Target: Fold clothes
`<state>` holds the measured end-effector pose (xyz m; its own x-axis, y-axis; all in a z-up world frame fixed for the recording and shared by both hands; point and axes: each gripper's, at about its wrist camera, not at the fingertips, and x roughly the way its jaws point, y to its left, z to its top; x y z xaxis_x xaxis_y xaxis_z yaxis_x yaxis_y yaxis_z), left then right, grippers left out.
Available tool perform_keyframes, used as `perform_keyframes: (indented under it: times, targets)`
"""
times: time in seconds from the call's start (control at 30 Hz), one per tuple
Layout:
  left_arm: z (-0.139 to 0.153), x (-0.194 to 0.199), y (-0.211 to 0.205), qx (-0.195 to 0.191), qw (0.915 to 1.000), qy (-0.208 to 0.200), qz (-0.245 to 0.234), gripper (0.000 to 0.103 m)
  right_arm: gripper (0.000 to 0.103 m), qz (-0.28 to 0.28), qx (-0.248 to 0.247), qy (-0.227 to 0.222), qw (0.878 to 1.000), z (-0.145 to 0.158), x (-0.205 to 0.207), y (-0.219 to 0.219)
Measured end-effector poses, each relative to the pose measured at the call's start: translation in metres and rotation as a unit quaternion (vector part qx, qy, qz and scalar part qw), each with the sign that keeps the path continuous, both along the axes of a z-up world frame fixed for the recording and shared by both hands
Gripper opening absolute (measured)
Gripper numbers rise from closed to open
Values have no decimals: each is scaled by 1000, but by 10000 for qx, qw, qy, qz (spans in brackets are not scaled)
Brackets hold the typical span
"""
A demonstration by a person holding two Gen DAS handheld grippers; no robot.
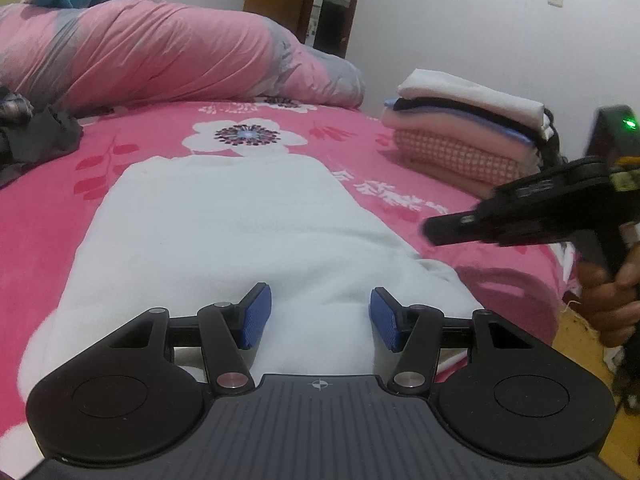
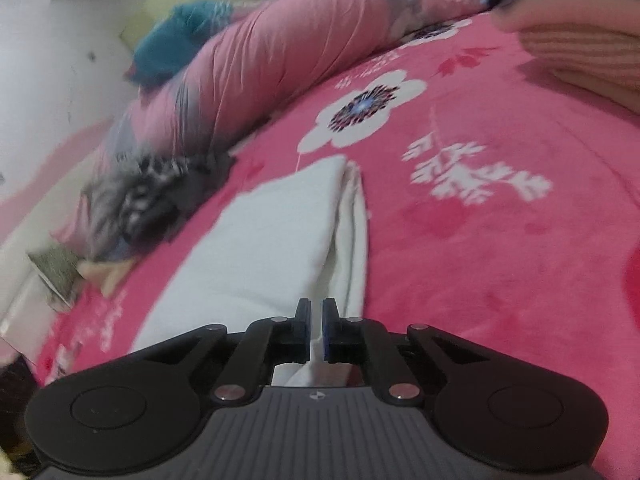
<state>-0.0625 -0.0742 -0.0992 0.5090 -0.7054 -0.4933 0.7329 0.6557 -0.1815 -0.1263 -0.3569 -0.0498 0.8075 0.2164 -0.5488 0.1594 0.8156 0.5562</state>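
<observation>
A white folded garment point(image 1: 224, 232) lies flat on the pink flowered bed cover point(image 1: 44, 232). My left gripper point(image 1: 320, 318) hovers over the garment's near edge, its blue pads point(image 1: 256, 316) well apart and pressing on nothing. Held by a hand point(image 1: 612, 296), my right gripper point(image 1: 432, 234) hangs in the air above the bed, to the right of the garment. In the right wrist view this right gripper point(image 2: 317, 312) has its jaws almost touching and nothing gripped. The white garment point(image 2: 264, 248) stretches away ahead of it, its layered side edge showing.
A stack of folded clothes point(image 1: 460, 136) sits at the bed's far right, by the white wall. A rolled pink quilt point(image 1: 152, 48) runs along the back. Dark, unfolded clothes point(image 1: 40, 136) lie at the left edge. The bed's right edge drops to a yellow floor point(image 1: 580, 344).
</observation>
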Motion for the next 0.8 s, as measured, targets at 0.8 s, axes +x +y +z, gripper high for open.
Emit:
perform_keyframes:
  times: [0.8]
  targets:
    - [-1,3,4,-168,9998,132,3,56,3,2967,-3234,-359,8978,0,-5,75]
